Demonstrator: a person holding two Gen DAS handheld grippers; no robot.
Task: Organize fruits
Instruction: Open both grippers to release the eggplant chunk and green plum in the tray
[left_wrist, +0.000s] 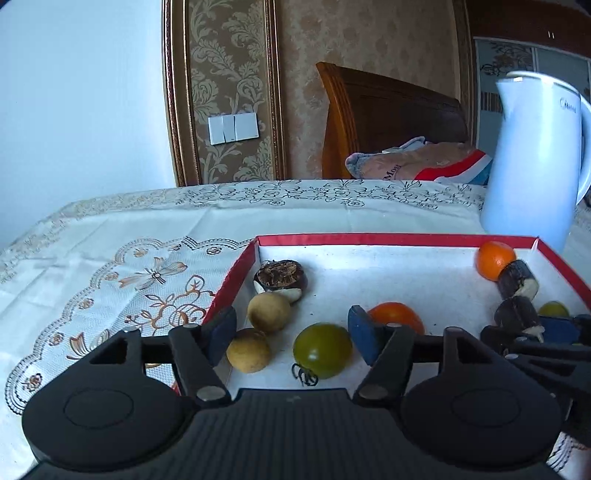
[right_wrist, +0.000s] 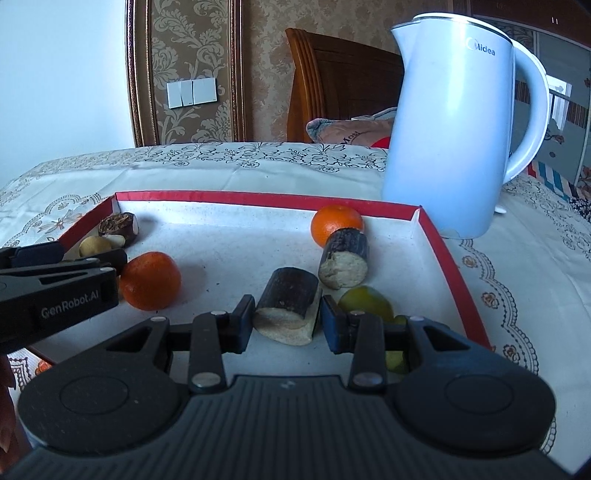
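Fruits are gathered inside the red-rimmed tray (right_wrist: 454, 258) on the table (left_wrist: 110, 236), but sorting is judged incomplete: pale round fruits (left_wrist: 268, 309) lie at the tray's left wall, oranges, a green tomato (left_wrist: 322, 349) and dark cane pieces remain mixed. Left gripper (left_wrist: 291, 338) fingers are spread wide around the green tomato, touching nothing. Right gripper (right_wrist: 286, 325) fingers are closed on a cane piece (right_wrist: 290, 308) near the tray's right wall.

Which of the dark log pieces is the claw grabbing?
The near sugarcane piece, sitting between the right claw's blue pads. The other sugarcane piece lies farther back, touching the orange, with nothing gripping it.
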